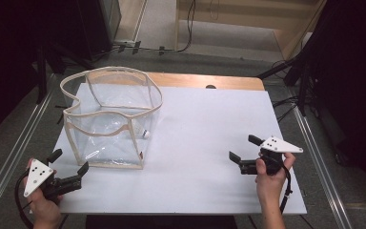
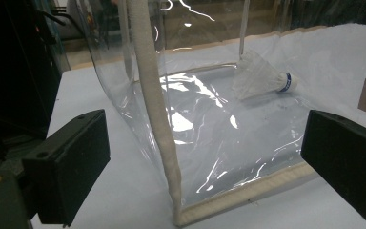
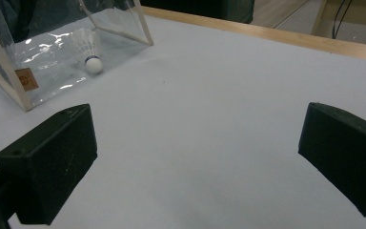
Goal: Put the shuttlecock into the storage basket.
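A clear plastic bag with cream fabric trim [image 1: 109,119] stands open on the left half of the white table [image 1: 200,143]. Inside it, on its side, lies a white shuttlecock [image 2: 262,78], also visible through the wall [image 3: 89,50] and as a small shape [image 1: 146,134]. My left gripper [image 1: 69,162] is open near the table's front left, jaws pointing at the bag's near corner seam [image 2: 157,114], a short way off. My right gripper [image 1: 246,149] is open over bare table at the front right, with nothing between its jaws.
A wooden strip [image 1: 205,81] runs along the table's far edge. Cables [image 1: 186,28] lie on the floor beyond, and metal rails [image 1: 314,148] flank both sides. A small brown label [image 3: 24,78] sits on the bag's wall.
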